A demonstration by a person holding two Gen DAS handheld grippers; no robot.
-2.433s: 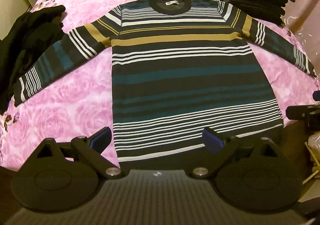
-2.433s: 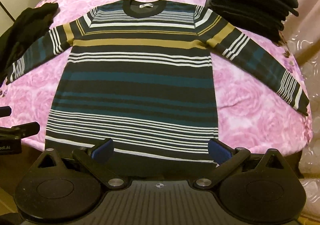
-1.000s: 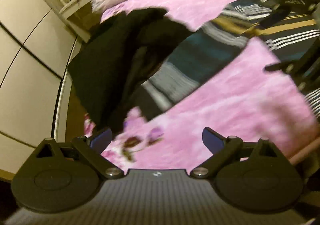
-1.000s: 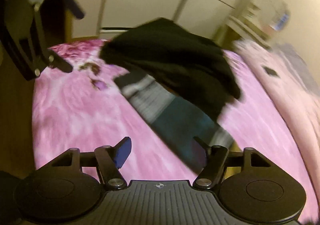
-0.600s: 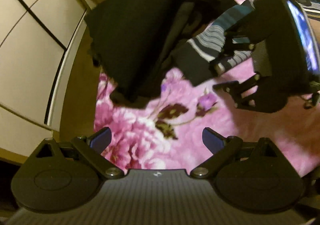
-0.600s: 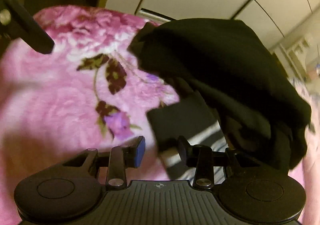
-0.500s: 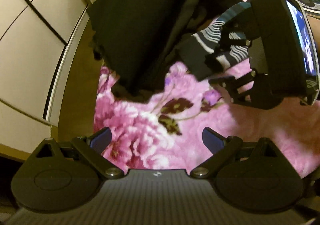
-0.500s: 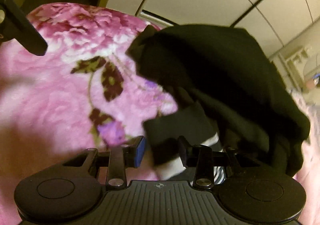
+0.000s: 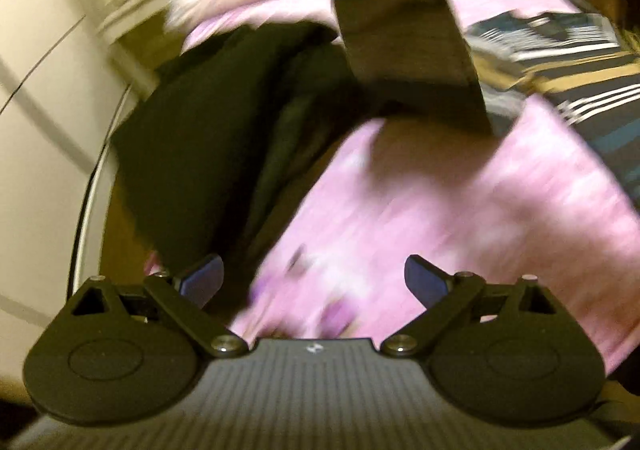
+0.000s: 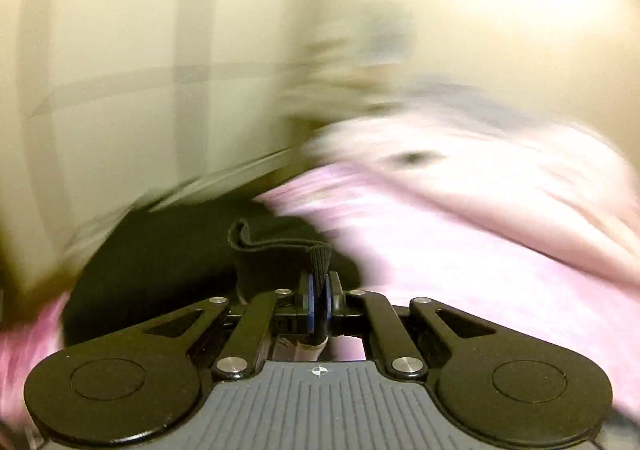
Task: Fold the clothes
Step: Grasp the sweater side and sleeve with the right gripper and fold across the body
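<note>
My right hand-held gripper (image 10: 319,300) is closed on the dark ribbed cuff (image 10: 280,254) of the striped sweater; the cuff stands up between the blue pads (image 10: 310,304) and folds over just above them. Behind it I see a black garment (image 10: 160,250) and the pink bed cover (image 10: 480,270), both very blurred.

My left hand-held gripper (image 9: 314,282) is open, its two blue pads (image 9: 202,280) wide apart with nothing between them. It hangs over the pink bed cover (image 9: 400,210). The black garment (image 9: 200,138) lies at the left edge of the bed. The striped sweater (image 9: 580,90) lies at the upper right on the bed. A dark blurred band (image 9: 404,38) crosses above; I cannot tell what it is.
</note>
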